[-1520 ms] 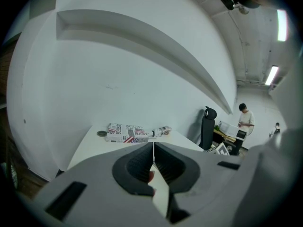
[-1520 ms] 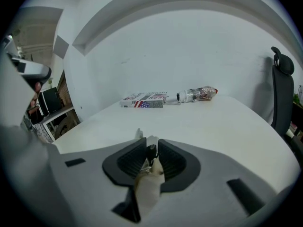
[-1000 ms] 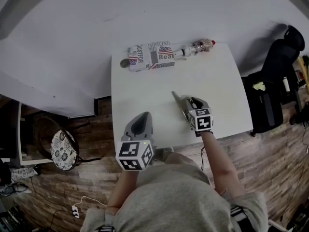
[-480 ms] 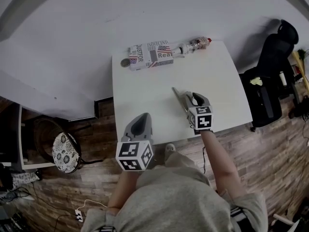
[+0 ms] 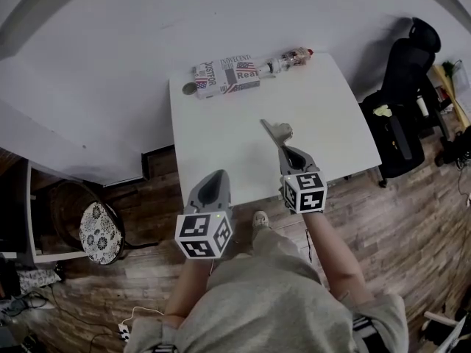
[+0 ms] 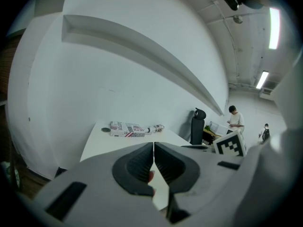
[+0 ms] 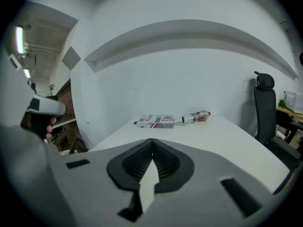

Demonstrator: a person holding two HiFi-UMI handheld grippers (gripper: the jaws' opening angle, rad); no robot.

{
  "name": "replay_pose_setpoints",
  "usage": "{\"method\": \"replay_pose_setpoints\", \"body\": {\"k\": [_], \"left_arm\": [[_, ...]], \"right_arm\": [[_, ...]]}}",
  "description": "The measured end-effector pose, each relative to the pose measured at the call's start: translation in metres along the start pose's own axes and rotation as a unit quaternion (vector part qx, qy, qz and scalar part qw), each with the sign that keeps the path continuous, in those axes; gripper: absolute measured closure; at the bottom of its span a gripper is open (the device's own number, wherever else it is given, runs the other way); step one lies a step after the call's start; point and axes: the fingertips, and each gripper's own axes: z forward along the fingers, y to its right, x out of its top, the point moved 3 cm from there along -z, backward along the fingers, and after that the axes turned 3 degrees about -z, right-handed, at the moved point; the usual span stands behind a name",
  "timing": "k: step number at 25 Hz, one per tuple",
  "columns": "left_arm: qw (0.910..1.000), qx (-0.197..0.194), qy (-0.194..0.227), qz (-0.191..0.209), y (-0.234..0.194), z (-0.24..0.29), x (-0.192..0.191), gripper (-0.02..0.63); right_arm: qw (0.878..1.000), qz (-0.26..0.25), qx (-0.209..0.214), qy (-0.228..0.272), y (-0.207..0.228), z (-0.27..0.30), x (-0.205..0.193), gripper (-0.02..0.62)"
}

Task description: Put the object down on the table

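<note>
The white surface (image 5: 221, 149) takes the load now. A second ago your right gripper (image 5: 284, 150) sat right up on the gray object (image 5: 274, 131). Now it is drawn back toward you, farther from the printed box (image 5: 227, 76) than the object is. Its jaws are closing onto each other with nothing between them. The object lies flat on the surface, on your side of the box and well apart from it. The gripper's tip stops just short of it; the head view does not settle whether they touch.

I judge the put-down done: the object rests released and nothing grips it. Your left gripper (image 5: 214, 179) hangs clenched and empty as well, straight toward you from the box, above the surface's near edge.

For room, the wooden floor (image 5: 412, 219) starts right beneath both marker cubes, so any further pull-back from the box leaves the surface at once. The black chair (image 5: 401, 87) stands to the right of the box, past the surface's right edge, so a wide swing that way looks risky.

Bare surface spreads between the box and the object and to either side, giving you free space. The box lies along the far edge by the wall. A bottle (image 5: 288, 57) lies just beside the box's right end and a small round disc (image 5: 189, 88) lies at its left end.
</note>
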Motion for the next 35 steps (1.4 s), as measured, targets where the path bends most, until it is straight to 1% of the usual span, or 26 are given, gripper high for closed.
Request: {"method": "replay_pose_setpoints", "body": {"k": [4,10,19,23,30,35], "left_arm": [[1.0000,-0.004,0.001,-0.002,0.002,-0.023,-0.010,0.597],[0.9999,-0.008,0.009,-0.004,0.009,-0.060,-0.021,0.597],[0.9996,-0.010,0.024,-0.002,0.019,-0.117,-0.037,0.597],[0.9995,-0.012,0.030,0.000,0.022,-0.140,-0.043,0.597],[0.9992,-0.012,0.037,0.006,0.028,-0.176,-0.056,0.597],[0.9992,-0.011,0.038,0.006,0.030,-0.192,-0.063,0.597]], "right_arm": [[1.000,-0.004,0.004,0.021,-0.025,-0.033,0.005,0.592],[0.999,0.004,0.013,0.050,-0.059,-0.083,0.007,0.594],[0.996,0.008,0.013,0.082,-0.102,-0.154,0.006,0.594],[0.996,-0.001,0.009,0.093,-0.118,-0.178,0.002,0.594],[0.994,0.007,0.012,0.111,-0.142,-0.215,-0.010,0.594],[0.993,0.008,0.014,0.120,-0.154,-0.233,-0.014,0.594]]}}
